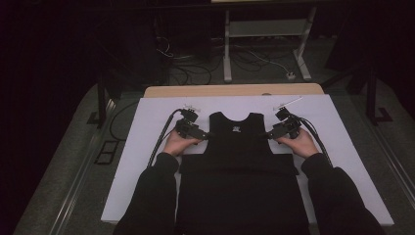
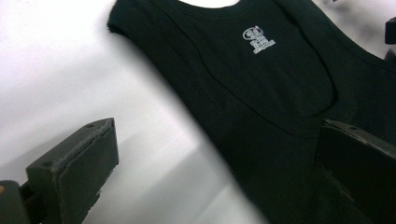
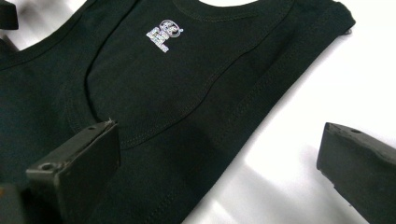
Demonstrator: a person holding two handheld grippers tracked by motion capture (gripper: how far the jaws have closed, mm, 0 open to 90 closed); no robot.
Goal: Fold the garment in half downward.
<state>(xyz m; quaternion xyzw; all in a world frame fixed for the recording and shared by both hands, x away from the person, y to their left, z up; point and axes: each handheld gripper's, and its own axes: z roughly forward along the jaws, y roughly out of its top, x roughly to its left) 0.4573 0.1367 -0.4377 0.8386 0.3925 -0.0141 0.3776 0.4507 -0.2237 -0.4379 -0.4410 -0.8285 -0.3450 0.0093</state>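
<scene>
1. Left tool [image 1: 208,136]: released, jaws spread astride the black tank top's [image 1: 235,142] left side edge.
2. Right tool [image 1: 268,135]: released, likewise astride its right edge.
3. The tank top lies flat mid-counter [image 1: 147,147], neck toward the far edge.

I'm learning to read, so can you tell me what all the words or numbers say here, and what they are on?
Small pale print inside the neck of the black tank top: a round logo above a few short lines, too small and blurred to read.
The same print, seen in the right gripper view: also unreadable.
There is no other writing, on the white table cover or on either gripper's black jaws.
</scene>
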